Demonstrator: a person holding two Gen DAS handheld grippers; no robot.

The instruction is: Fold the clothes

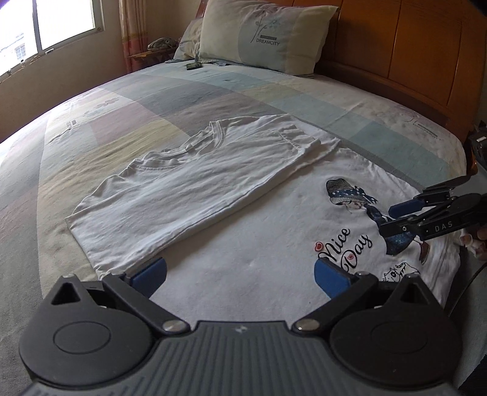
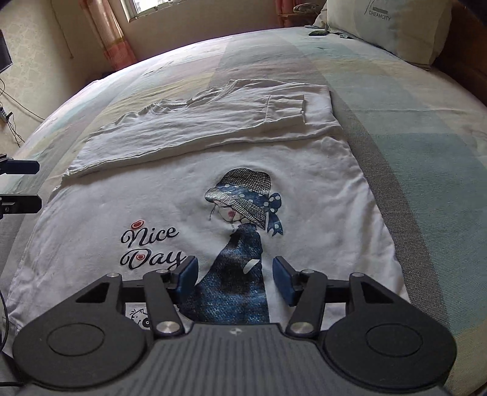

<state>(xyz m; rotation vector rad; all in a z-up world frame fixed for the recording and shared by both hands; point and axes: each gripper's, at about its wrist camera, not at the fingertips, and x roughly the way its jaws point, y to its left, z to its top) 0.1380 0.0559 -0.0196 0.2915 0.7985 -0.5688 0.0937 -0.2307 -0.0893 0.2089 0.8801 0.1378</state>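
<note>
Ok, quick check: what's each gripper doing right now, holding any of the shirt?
Left gripper: open, holding nothing, over the white printed T-shirt.
Right gripper: open, nothing between its blue pads.

T-shirt (image 2: 182,210): matt white cloth, creased. Headboard (image 1: 411,58): glossy wood. Gripper pads (image 2: 188,274): blue, matt.

Bedroom. Bed (image 1: 213,91) has a pastel patchwork sheet, wooden headboard (image 1: 411,54) behind it, two pillows (image 1: 268,36) leaning on it. Window (image 1: 45,24) on the far wall, daylight in, pink curtain (image 2: 106,33) beside it. Cables (image 2: 12,121) on the floor.
</note>
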